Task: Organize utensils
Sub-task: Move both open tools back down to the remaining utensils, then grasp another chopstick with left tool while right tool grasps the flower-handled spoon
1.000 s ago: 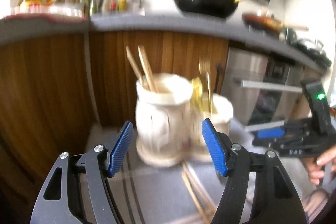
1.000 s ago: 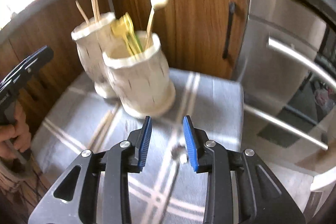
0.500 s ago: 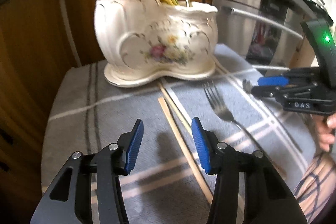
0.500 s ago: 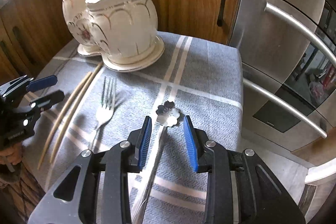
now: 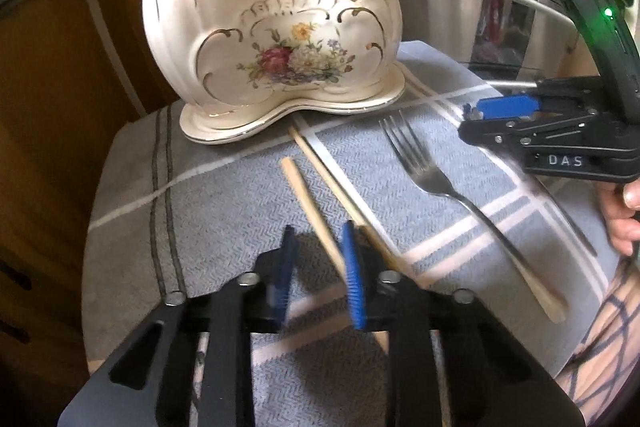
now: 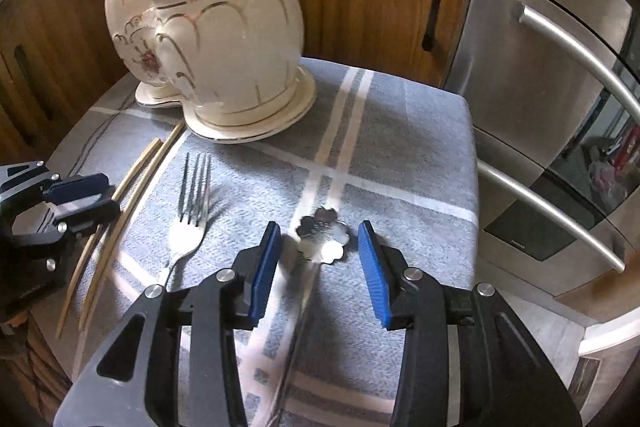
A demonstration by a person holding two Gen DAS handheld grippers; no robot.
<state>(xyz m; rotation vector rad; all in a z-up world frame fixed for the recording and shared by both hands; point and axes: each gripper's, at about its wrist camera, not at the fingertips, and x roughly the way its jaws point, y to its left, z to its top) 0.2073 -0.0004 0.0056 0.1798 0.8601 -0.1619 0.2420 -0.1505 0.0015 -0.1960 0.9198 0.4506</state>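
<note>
My left tongs [image 5: 316, 267], now lowered to the desk [image 5: 132, 187], are closing round one chopstick [image 5: 308, 203] w/o firm grip yet, right tongs [image 6: 318, 267] opening astride the flower-ended spoon [image 6: 323, 239]; both pickups imminent, holder [image 5: 276, 39] just behind.

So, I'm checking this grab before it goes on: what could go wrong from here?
The left gripper is closing around one chopstick while its twin lies right beside the outer pad, so it may get nudged or pinched too. The right gripper is opening astride the flower-headed utensil, whose thin handle lies flat on the cloth; the pads might slip over it. The fork lies close by and could be bumped.
</note>
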